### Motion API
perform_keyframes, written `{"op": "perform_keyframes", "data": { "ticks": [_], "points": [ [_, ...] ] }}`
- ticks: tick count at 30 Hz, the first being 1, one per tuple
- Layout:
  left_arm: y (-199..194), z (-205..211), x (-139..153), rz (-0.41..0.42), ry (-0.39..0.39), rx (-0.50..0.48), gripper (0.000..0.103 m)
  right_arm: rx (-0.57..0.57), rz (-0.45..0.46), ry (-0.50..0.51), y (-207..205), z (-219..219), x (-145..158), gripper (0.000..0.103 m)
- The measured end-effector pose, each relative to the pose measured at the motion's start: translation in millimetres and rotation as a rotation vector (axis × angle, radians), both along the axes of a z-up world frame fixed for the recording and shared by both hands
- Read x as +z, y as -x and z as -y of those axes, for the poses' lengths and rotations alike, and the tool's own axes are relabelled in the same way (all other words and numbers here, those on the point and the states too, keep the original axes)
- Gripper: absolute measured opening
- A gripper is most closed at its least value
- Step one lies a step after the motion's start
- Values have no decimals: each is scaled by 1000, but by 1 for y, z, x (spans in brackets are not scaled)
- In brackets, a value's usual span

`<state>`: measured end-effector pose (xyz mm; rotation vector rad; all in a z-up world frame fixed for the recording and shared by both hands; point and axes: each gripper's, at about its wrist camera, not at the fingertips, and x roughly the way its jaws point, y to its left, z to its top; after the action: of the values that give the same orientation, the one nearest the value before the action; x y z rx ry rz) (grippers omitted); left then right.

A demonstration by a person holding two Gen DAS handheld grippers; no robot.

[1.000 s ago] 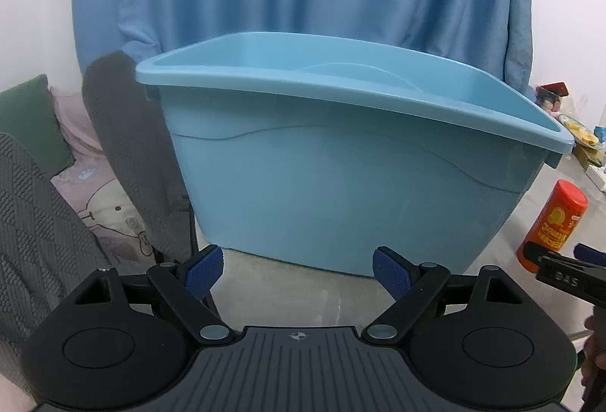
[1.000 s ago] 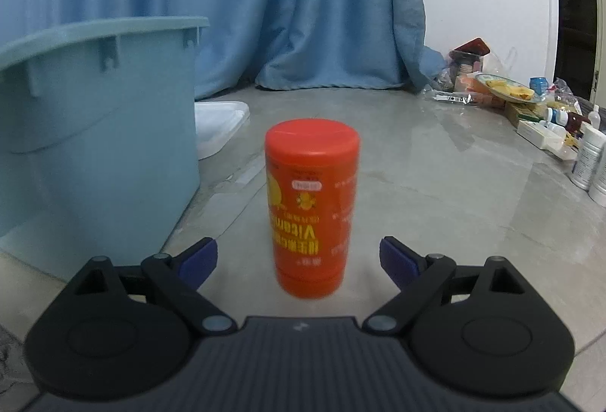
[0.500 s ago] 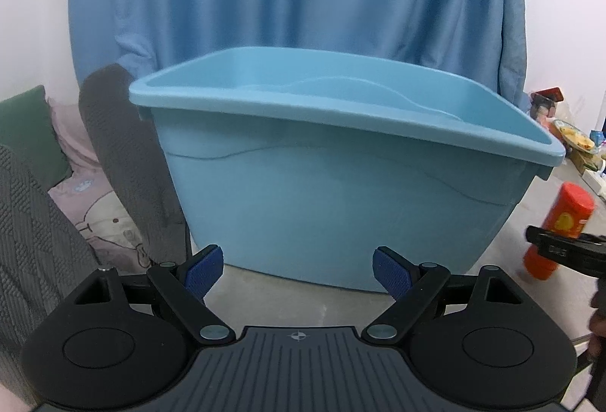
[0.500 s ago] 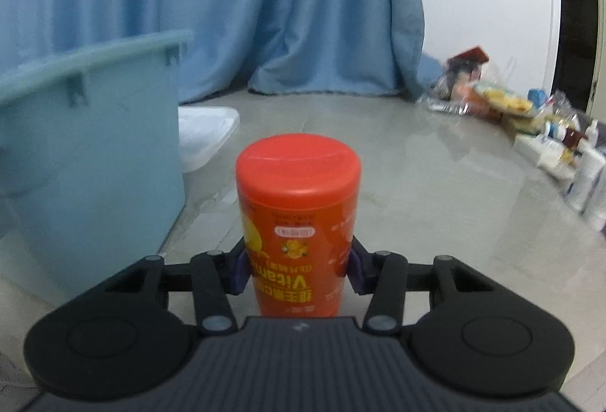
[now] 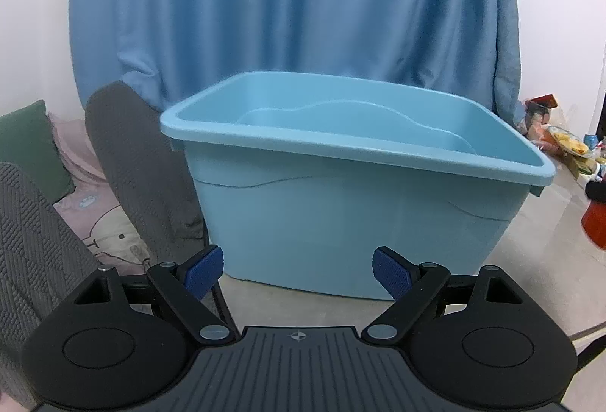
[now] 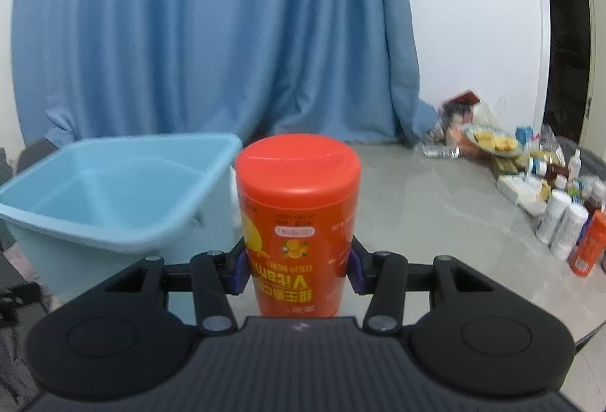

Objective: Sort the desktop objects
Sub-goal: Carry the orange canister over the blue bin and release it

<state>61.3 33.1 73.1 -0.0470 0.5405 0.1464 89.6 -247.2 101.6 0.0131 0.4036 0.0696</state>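
Left wrist view: my left gripper [image 5: 297,272] stands wide apart, holding nothing, facing the light blue plastic storage bin [image 5: 363,222] on the grey tabletop [image 5: 530,279]. A red shape at the right edge is probably the canister, partly cut off.

Right wrist view: my right gripper [image 6: 297,266] is clamped on the orange cylindrical vitamin canister [image 6: 297,222], label inverted, held upright beside the bin's [image 6: 113,207] rim. Assorted bottles and packets [image 6: 545,192] lie right.

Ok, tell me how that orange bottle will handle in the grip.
The orange bottle looks like rigid plastic, so probably stiff. Its smooth round wall may slip or twist between the right hand-held gripper pads. It is gripped low, so it might tilt.
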Motion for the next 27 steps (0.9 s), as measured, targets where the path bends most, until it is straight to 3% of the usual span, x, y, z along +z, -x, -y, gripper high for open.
{"op": "perform_keyframes", "data": {
  "ticks": [7, 14, 27],
  "points": [
    [9, -15, 12, 17, -4, 9, 88, 61, 41, -16, 11, -19, 30, 50],
    [13, -23, 21, 30, -5, 27, 88, 149, 89, -24, -6, -51, 49, 49],
    [-1, -30, 26, 2, -24, 39, 88, 261, 36, -9, -61, -122, 28, 49]
  ]
}}
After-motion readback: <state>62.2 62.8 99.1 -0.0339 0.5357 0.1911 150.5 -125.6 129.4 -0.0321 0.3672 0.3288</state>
